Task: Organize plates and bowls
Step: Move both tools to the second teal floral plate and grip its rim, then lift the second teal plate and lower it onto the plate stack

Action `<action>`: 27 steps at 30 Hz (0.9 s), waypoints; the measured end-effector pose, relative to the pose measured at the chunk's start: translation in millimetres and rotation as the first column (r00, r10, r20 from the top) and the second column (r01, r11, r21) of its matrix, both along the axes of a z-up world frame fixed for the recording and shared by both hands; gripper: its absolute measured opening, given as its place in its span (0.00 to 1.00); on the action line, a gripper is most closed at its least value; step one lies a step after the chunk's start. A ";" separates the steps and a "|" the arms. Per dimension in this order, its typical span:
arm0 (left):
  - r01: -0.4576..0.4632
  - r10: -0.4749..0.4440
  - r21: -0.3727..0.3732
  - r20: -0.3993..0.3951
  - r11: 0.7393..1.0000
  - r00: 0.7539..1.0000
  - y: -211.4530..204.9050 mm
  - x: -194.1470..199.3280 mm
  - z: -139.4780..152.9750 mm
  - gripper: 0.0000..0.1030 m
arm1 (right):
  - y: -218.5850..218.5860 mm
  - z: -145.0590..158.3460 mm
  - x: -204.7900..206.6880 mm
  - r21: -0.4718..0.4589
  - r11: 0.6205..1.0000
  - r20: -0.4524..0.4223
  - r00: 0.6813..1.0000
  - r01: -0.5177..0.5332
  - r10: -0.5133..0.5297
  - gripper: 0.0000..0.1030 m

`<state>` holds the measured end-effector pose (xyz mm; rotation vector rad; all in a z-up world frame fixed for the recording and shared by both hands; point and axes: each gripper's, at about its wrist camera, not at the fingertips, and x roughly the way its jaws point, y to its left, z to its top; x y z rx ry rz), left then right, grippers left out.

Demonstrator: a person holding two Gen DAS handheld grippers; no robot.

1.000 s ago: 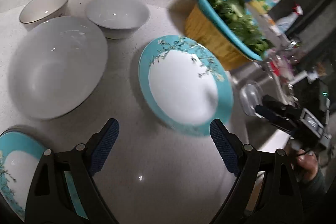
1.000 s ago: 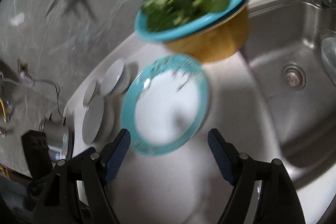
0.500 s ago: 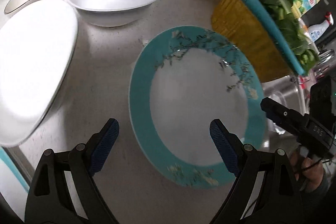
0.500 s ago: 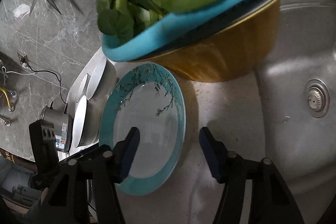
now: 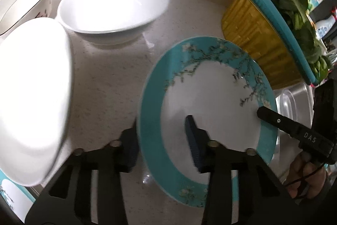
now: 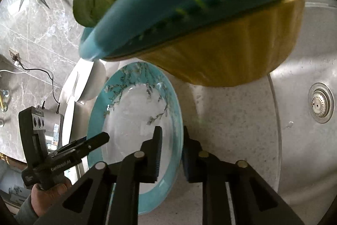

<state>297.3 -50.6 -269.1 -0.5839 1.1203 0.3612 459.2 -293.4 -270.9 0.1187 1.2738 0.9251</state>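
Plate-gripping is the step in hand: both grippers, left (image 5: 162, 140) and right (image 6: 171, 154), have jaws pinching opposite rims of the teal plate (image 5: 208, 96) on the bench (image 5: 109, 77). Next comes an even lift toward its twin.

The right hand-held gripper (image 6: 171, 153) apparently clamps the teal-rimmed plate's (image 6: 134, 111) edge.
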 end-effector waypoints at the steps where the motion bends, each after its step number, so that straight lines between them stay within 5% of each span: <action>1: -0.005 0.005 -0.013 -0.001 1.000 1.000 5.3 -0.6 0.0 0.22 | 0.1 -0.3 0.8 -0.004 1.000 0.001 1.000 0.000 0.000 0.15; 4: -0.033 0.034 -0.084 0.007 0.996 0.999 20.3 -1.6 -4.8 0.14 | -1.6 -0.3 1.3 -0.019 1.000 0.003 1.000 -0.004 0.004 0.10; 27: -0.047 0.050 -0.065 0.034 0.997 0.998 -29.0 -28.0 19.3 0.14 | -20.1 29.5 -23.7 -0.035 0.999 0.012 1.000 -0.023 0.024 0.09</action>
